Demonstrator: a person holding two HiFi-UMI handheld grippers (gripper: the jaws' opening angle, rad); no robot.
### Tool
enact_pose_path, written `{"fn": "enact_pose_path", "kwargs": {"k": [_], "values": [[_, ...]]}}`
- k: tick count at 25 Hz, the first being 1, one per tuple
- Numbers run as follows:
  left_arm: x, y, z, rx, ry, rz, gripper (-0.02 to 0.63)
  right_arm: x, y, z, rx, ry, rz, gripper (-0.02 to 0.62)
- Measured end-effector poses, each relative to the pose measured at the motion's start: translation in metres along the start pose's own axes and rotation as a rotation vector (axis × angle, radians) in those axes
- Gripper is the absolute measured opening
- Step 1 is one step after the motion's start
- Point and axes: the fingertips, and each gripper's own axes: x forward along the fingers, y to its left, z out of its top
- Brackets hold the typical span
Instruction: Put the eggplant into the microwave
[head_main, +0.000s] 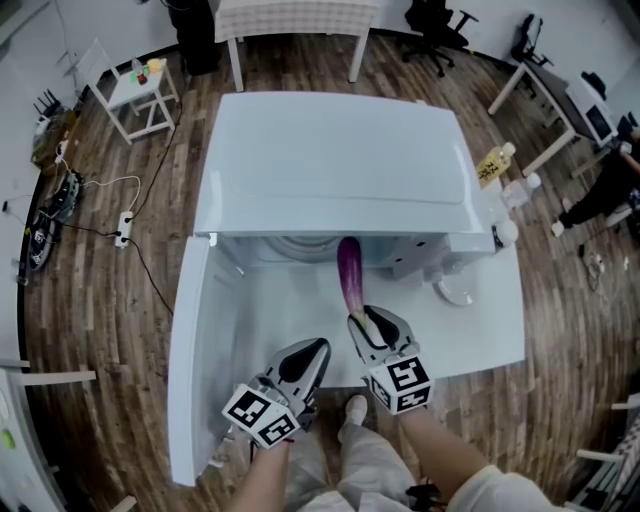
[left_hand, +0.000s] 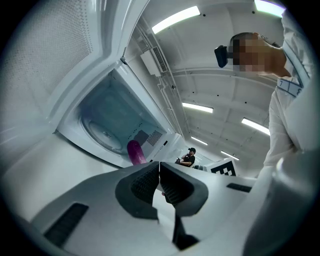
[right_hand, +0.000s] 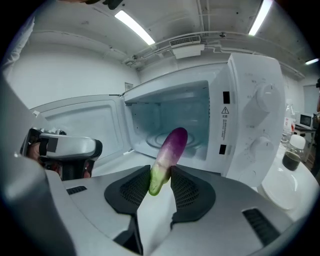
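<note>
A purple eggplant (right_hand: 169, 154) with a pale green stem end is clamped by that end in my right gripper (right_hand: 160, 180). Its purple tip (head_main: 349, 272) points into the open mouth of the white microwave (head_main: 335, 165). The microwave's door (head_main: 190, 370) hangs wide open to the left, and the glass turntable (right_hand: 167, 140) shows inside. My left gripper (head_main: 312, 357) hovers low beside the right one, its jaws together with nothing between them. From the left gripper view the eggplant (left_hand: 135, 151) shows in front of the cavity.
The microwave stands on a white table (head_main: 480, 320). A white dish (head_main: 455, 291) and a small dark-filled bottle (right_hand: 291, 155) sit to its right. A capped bottle (head_main: 493, 163) stands further right. A person (left_hand: 188, 158) sits far off, and chairs and small tables ring the wooden floor.
</note>
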Motion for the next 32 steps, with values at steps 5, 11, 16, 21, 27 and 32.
{"fn": "enact_pose_path", "kwargs": {"k": [5, 11, 16, 21, 27, 32], "values": [[0.005, 0.005, -0.002, -0.004, -0.004, 0.010, 0.002, 0.016, -0.004, 0.014, -0.005, -0.015, 0.014, 0.146], [0.013, 0.014, 0.002, 0.004, -0.014, 0.028, 0.002, 0.029, -0.004, 0.026, -0.023, -0.030, 0.029, 0.146], [0.017, 0.021, 0.005, 0.003, -0.023, 0.044, 0.002, 0.038, -0.009, 0.034, -0.022, -0.040, 0.028, 0.146], [0.021, 0.024, 0.005, 0.001, -0.026, 0.050, 0.002, 0.047, -0.011, 0.038, -0.027, -0.039, 0.032, 0.146], [0.023, 0.029, 0.005, 0.000, -0.021, 0.061, 0.002, 0.058, -0.015, 0.045, -0.028, -0.033, 0.037, 0.146], [0.024, 0.034, 0.007, 0.000, -0.023, 0.070, 0.002, 0.072, -0.020, 0.053, -0.038, -0.025, 0.046, 0.146]]}}
